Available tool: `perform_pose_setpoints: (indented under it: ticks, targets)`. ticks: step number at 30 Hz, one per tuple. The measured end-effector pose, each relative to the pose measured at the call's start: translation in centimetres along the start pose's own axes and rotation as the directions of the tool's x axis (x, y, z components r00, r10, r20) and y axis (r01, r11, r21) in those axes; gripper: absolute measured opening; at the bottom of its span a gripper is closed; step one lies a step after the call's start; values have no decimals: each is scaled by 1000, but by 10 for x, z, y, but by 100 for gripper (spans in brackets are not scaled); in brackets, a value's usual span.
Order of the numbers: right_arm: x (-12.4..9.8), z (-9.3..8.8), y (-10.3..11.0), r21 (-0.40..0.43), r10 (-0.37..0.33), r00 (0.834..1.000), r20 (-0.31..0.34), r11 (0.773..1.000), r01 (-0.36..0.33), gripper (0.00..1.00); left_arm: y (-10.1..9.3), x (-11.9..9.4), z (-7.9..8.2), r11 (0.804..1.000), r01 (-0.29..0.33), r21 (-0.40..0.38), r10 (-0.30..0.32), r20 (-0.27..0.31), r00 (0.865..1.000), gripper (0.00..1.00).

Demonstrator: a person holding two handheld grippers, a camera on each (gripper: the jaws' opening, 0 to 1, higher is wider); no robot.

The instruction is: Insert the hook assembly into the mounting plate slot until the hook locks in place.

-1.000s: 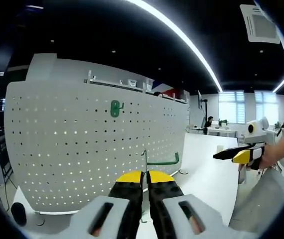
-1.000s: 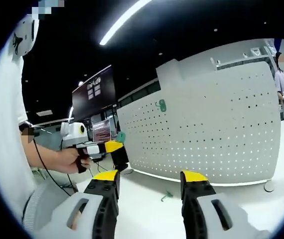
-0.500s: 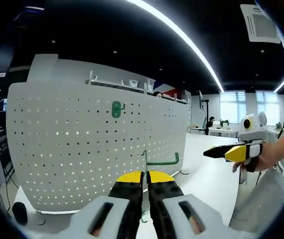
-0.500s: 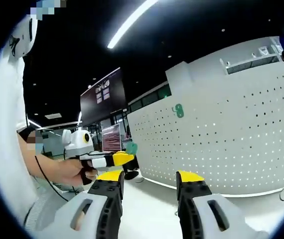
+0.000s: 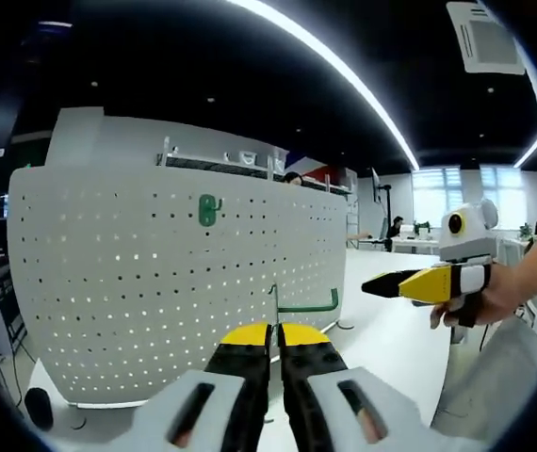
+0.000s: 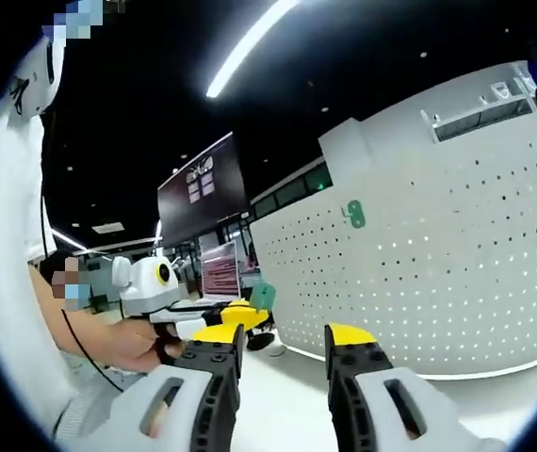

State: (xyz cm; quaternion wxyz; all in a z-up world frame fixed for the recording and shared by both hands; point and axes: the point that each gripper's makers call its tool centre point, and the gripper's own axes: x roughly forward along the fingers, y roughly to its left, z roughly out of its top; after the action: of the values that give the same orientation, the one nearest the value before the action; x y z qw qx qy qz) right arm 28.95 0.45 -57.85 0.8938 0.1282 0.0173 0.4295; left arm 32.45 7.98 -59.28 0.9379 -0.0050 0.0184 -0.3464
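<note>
Gripping the green hook (image 5: 299, 305) in your clenched left tongs (image 5: 275, 331), you face the white pegboard (image 5: 155, 282). Your right tongs (image 6: 283, 339) hang released.

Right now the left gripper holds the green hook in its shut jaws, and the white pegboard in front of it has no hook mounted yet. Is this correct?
Not quite. The left gripper does hold the green hook in shut jaws, but the white pegboard already carries a small green hook piece near its top, as the left gripper view shows.
</note>
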Motion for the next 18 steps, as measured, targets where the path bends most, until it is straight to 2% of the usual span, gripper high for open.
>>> perform_pose_setpoints:
  ticks: [18]
  targets:
    - [25,10,8,37,42,999,23,998,-43,26,-15,8,10,1000,9,8,-9,21,1000,2]
